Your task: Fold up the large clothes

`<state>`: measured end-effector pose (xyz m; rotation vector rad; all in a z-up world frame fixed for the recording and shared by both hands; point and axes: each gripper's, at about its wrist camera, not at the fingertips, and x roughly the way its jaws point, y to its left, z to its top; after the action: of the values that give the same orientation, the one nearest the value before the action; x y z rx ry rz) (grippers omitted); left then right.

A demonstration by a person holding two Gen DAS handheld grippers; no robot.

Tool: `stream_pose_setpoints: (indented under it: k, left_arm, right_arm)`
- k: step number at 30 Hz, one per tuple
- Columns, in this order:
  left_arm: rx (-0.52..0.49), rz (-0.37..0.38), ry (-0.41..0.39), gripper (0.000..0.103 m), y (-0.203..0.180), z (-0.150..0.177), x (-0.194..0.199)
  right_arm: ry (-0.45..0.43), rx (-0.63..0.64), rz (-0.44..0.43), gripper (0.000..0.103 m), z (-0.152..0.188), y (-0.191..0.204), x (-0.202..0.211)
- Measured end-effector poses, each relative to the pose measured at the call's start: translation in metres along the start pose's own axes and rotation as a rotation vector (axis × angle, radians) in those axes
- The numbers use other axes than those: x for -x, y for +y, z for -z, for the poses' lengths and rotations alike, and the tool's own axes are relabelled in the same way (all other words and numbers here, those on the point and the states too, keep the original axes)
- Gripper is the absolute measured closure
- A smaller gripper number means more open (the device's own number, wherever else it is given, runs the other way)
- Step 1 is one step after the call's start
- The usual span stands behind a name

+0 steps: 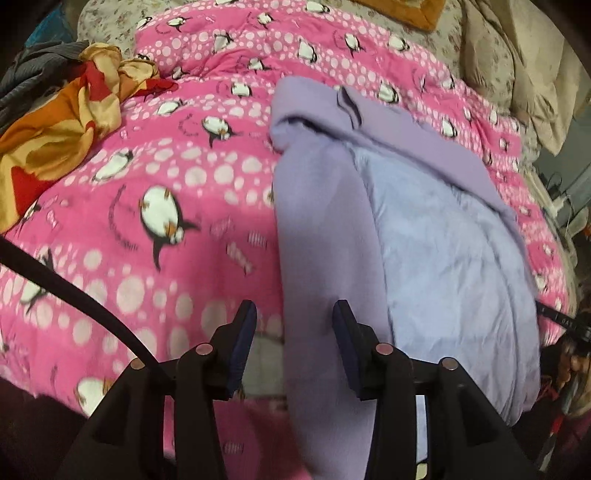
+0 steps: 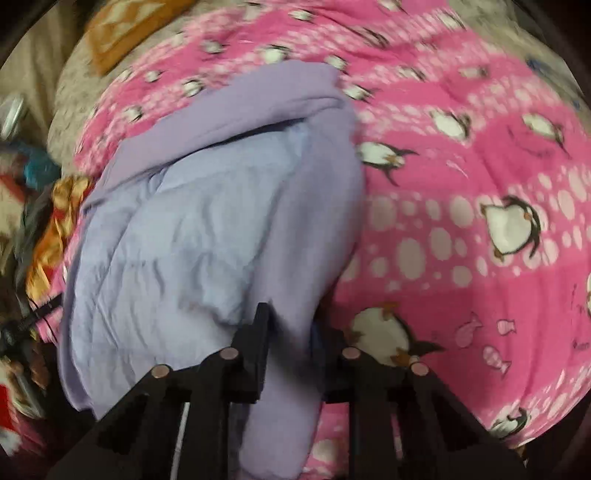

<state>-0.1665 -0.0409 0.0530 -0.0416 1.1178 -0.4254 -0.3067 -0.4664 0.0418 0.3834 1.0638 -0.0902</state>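
Note:
A lavender padded garment (image 1: 424,240) lies on a pink penguin-print blanket (image 1: 166,184), its paler lining facing up and one long side folded over. My left gripper (image 1: 294,325) hovers over the folded left side near the garment's near end. Its jaws stand apart: the cloth fills only the right part of the gap, and the left pad is clear of it. In the right wrist view the same garment (image 2: 184,229) shows its folded right side. My right gripper (image 2: 291,328) is shut on that fold, which bunches between the two fingers.
A crumpled orange, red and yellow cloth (image 1: 62,122) and a grey garment (image 1: 33,70) lie at the blanket's far left. An orange cushion (image 2: 122,33) and beige bedding (image 1: 517,74) sit at the bed's far end. A black cable (image 1: 74,284) crosses the near left.

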Motion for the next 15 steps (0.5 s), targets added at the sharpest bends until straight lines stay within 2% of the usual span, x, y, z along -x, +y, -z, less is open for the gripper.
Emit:
stream_pose_setpoints:
  k: [3, 5, 8, 11, 12, 15]
  left_arm:
    - [0.012, -0.002, 0.011, 0.09, 0.004, 0.01, 0.003]
    - [0.018, 0.006, 0.014, 0.089, 0.005, 0.016, 0.008]
    - [0.017, 0.004, 0.017, 0.089, 0.004, 0.022, 0.014]
    - [0.022, 0.025, 0.012, 0.089, 0.001, 0.027, 0.022]
    - [0.022, 0.035, 0.015, 0.088, 0.001, 0.03, 0.023]
    - [0.011, 0.054, 0.02, 0.086, -0.004, 0.039, 0.026]
  right_arm:
    - [-0.035, 0.092, 0.103, 0.098, -0.001, 0.009, 0.009]
    - [-0.051, 0.112, 0.198, 0.098, -0.005, 0.002, 0.015]
    - [-0.031, 0.067, 0.175, 0.098, -0.009, -0.012, 0.016]
    - [-0.038, 0.115, 0.19, 0.097, -0.006, -0.003, 0.024]
    - [-0.023, 0.09, 0.171, 0.093, -0.005, -0.005, 0.028]
    - [0.039, -0.003, 0.032, 0.048, 0.006, -0.008, 0.034]
